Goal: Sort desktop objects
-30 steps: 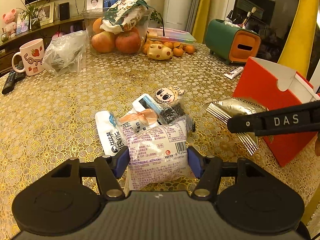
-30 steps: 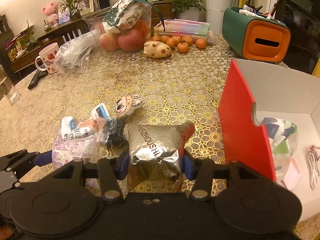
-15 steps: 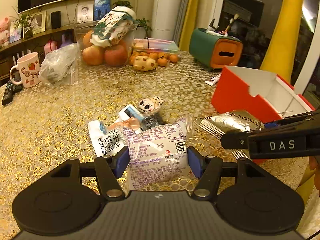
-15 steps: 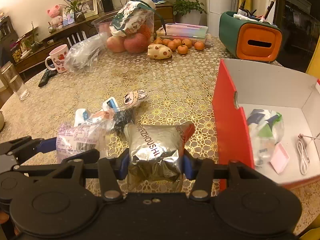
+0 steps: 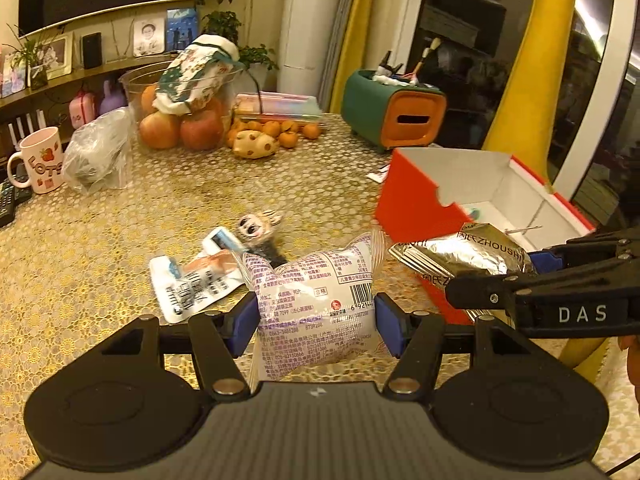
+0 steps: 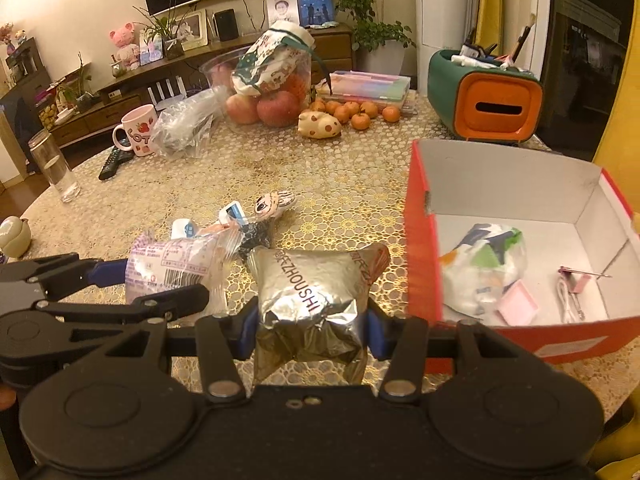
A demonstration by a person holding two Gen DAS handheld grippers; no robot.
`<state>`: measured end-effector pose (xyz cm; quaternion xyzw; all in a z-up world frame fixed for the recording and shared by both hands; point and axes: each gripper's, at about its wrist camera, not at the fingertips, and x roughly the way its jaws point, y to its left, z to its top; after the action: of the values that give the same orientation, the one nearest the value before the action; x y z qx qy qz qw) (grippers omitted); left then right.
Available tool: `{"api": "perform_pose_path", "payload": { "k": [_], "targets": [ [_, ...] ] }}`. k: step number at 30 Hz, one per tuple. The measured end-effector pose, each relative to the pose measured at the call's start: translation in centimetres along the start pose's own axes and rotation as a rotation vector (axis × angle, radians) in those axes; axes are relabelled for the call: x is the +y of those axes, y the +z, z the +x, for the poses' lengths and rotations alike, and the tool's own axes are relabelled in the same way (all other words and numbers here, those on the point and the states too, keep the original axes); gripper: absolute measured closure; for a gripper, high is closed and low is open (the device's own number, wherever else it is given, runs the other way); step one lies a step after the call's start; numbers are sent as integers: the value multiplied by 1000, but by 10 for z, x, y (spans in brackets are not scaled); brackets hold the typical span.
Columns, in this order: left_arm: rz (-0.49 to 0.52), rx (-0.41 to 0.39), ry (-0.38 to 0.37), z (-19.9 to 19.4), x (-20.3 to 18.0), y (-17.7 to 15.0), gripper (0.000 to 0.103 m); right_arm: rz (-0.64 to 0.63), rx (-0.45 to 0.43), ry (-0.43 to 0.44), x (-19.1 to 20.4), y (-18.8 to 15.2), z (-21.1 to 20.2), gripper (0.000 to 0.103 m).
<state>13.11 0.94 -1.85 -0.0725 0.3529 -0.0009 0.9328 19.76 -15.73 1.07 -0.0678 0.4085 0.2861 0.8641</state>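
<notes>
Jaws both pinching: my left gripper (image 5: 316, 322) clamping white packet (image 5: 316, 300), right gripper (image 6: 306, 330) clamping foil pouch (image 6: 310, 300); red box (image 6: 418, 240) lying rightward, right hand nearer.

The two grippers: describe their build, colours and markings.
Both are black plastic. The left gripper and the right gripper each have blue finger pads, two round housings, linkage bars with silver pivot screws, and a ribbed body. White "DAS" lettering marks the right one's side.
</notes>
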Motion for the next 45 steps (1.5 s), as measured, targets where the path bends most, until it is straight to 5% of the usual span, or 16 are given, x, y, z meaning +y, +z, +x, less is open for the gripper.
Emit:
{"api": "perform_pose_path", "payload": {
  "k": [27, 45],
  "targets": [
    [176, 1, -104, 15, -95, 42, 42, 133, -68, -72, -104, -11, -52, 52],
    [268, 46, -150, 69, -163, 66, 42, 205, -105, -184, -187, 2, -48, 52]
  ]
}}
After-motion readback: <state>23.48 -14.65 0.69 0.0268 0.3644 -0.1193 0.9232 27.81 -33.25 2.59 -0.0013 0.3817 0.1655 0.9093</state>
